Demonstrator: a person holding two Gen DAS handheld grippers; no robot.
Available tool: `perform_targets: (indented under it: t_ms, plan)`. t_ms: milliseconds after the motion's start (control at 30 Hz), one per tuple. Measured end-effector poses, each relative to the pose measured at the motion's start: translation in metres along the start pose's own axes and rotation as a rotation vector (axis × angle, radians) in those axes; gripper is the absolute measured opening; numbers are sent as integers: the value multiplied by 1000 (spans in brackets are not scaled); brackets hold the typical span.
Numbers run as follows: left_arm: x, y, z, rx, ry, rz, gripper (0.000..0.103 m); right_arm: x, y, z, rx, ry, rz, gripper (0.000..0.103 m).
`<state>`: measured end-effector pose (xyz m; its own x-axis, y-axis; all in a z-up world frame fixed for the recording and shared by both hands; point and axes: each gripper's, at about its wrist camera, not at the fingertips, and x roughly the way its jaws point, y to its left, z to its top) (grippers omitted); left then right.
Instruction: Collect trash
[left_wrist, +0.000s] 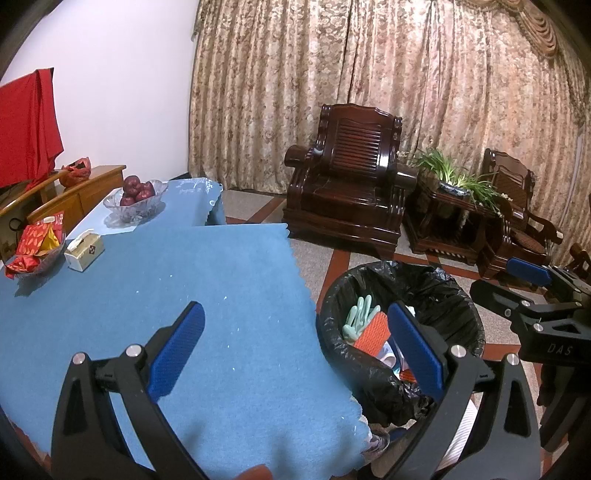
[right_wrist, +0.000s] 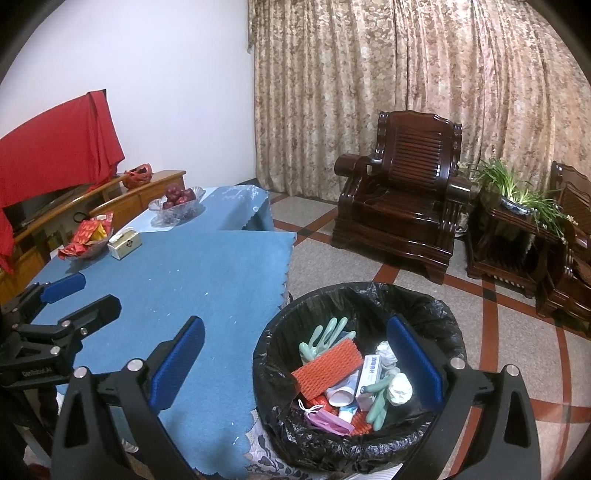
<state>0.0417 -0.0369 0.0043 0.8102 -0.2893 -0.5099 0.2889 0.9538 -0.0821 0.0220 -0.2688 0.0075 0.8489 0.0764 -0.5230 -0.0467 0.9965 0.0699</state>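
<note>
Bin (right_wrist: 360, 452) lined in black stands at the table (right_wrist: 192, 280) corner, at five o'clock from the fruit bowl (right_wrist: 177, 206), holding gloves, orange mesh and cartons, so both the left gripper (left_wrist: 295, 341) and right gripper (right_wrist: 295, 350) hang spread and empty, apparently finished

We're in a home living room here, no doubt about it: heavy patterned curtains (right_wrist: 424, 92) cover the whole back wall, and carved dark wooden armchairs (right_wrist: 402, 206) sit on a speckled tile floor (right_wrist: 517, 350) with red bands, a potted plant (right_wrist: 517, 195) on the side table between them. Up front, a table under a blue cloth (right_wrist: 203, 280) carries a glass bowl of red apples (right_wrist: 179, 201), a dish of red snack packets (right_wrist: 88, 240) and a tissue box (right_wrist: 125, 242). A wooden sideboard (right_wrist: 147, 192) runs along the white wall.
</note>
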Motion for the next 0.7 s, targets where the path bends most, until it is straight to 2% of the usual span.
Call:
perform_targets:
  t_ms: [700]
  plan:
    - [-1, 6, -2, -3, 3, 2, 97, 1, 2, -1, -1, 2, 0, 97]
